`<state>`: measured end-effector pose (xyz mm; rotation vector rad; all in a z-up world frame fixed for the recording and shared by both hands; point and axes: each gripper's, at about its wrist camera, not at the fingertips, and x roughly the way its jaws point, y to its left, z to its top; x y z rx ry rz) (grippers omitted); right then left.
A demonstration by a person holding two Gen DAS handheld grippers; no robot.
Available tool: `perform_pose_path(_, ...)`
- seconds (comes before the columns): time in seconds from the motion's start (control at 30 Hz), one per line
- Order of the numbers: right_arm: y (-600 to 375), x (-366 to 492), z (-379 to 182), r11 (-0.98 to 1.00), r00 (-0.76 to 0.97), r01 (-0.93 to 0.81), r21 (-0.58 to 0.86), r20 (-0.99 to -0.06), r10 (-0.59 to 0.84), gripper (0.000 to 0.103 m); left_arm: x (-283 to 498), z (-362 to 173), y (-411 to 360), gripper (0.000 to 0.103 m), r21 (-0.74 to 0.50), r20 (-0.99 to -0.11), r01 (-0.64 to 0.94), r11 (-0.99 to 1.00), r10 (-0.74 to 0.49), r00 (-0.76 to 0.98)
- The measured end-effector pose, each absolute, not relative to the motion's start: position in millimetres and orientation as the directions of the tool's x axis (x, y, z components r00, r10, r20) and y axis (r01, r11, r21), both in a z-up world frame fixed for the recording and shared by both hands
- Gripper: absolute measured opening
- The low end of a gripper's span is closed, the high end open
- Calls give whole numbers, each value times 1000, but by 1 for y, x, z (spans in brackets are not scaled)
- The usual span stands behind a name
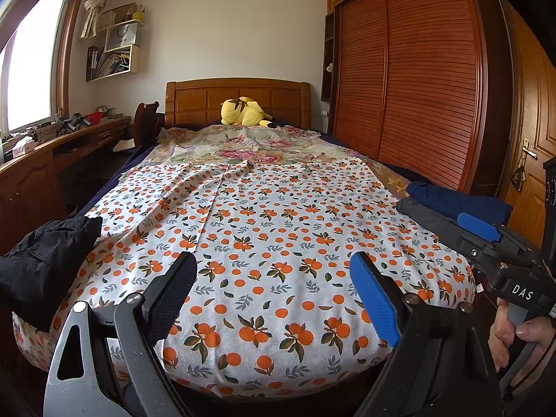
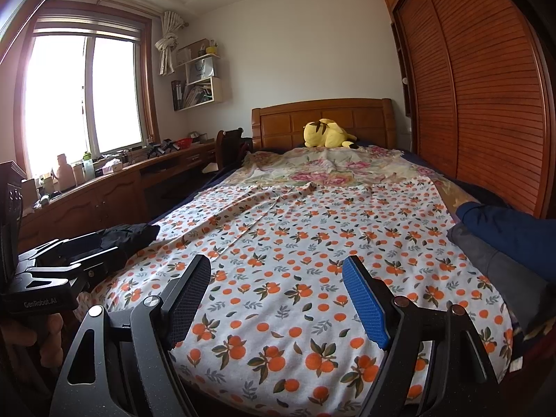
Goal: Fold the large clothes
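Observation:
A black garment (image 1: 45,257) lies bunched at the bed's near left corner; it also shows in the right wrist view (image 2: 128,238). A folded navy garment (image 1: 458,201) on a grey one (image 1: 417,213) lies at the right edge; both show in the right wrist view, navy (image 2: 507,232) and grey (image 2: 497,264). My left gripper (image 1: 274,264) is open and empty above the foot of the bed. My right gripper (image 2: 278,267) is open and empty, beside the left one (image 2: 69,260). The right gripper also shows in the left wrist view (image 1: 462,222).
The bed has an orange-print sheet (image 1: 271,229) and a floral blanket (image 1: 250,146) farther back. A yellow plush toy (image 1: 243,111) sits by the headboard (image 1: 236,99). A cluttered desk (image 2: 114,177) runs along the left, a wooden wardrobe (image 1: 417,80) along the right.

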<state>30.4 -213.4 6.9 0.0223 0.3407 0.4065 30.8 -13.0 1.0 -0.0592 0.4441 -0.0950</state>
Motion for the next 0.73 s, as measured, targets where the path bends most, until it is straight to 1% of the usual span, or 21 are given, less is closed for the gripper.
perform_pose_path(0.73, -213, 31, 4, 919, 860, -382, 94, -327, 391, 80, 27, 3, -11, 90, -85, -427, 91, 992, -119, 896)
